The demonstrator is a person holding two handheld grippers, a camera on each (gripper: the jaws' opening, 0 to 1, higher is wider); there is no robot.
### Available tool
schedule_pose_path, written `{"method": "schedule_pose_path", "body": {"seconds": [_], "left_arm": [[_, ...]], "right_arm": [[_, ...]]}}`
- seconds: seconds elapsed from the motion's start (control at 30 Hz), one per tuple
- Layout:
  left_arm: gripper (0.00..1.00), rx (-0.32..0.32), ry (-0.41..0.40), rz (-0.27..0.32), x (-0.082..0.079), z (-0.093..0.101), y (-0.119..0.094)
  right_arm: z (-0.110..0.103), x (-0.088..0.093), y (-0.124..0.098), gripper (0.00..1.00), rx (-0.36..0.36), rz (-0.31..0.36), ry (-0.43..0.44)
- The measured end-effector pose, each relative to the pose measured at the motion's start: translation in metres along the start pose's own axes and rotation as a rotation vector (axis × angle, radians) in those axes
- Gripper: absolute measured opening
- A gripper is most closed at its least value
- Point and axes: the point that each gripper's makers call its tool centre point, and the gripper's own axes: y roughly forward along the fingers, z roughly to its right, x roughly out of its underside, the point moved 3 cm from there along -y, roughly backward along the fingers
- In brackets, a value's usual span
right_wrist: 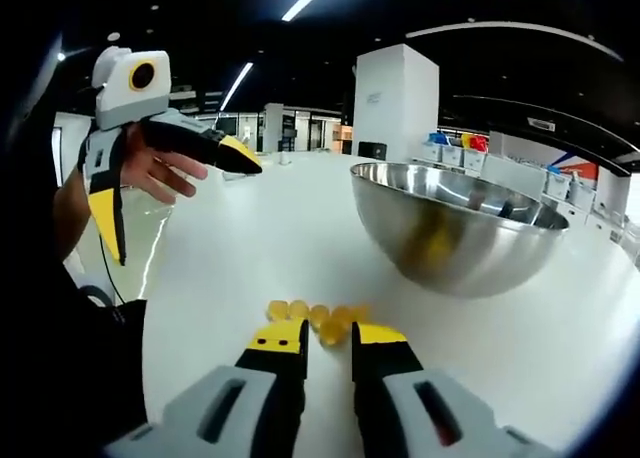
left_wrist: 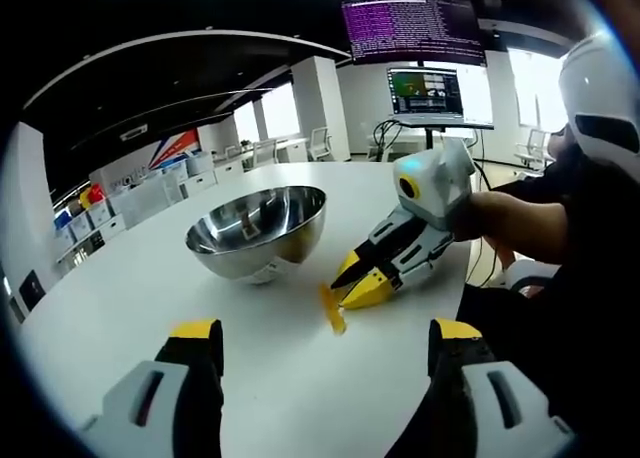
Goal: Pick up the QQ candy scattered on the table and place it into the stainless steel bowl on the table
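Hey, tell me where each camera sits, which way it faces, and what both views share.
Left gripper view: rides the left hand-held gripper, jaws wide apart, facing the stainless steel bowl, the right hand-held gripper and a sleeve.
Right gripper view: rides the right gripper, facing yellow candy; a hand shows.
Shared: bowl, candy, white table.

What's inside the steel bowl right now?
In the left gripper view the steel bowl shows only reflections, no candy visible. In the right gripper view its near wall hides the interior.
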Motion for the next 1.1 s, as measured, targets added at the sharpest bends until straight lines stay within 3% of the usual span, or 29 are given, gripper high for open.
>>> {"method": "schedule_pose_path", "body": {"seconds": [0.9, 1.1], "left_arm": [[0.84, 0.008, 0.001, 0.003, 0.0001, 0.0019, 0.0019], [0.84, 0.003, 0.004, 0.003, -0.0008, 0.0011, 0.0005]], "right_arm": [[-0.0045, 0.0027, 0.0012, 0.07, -0.006, 0.020, -0.010], [-0.0036, 0.0027, 0.0001, 0.06, -0.001, 0.017, 0.021]]}}
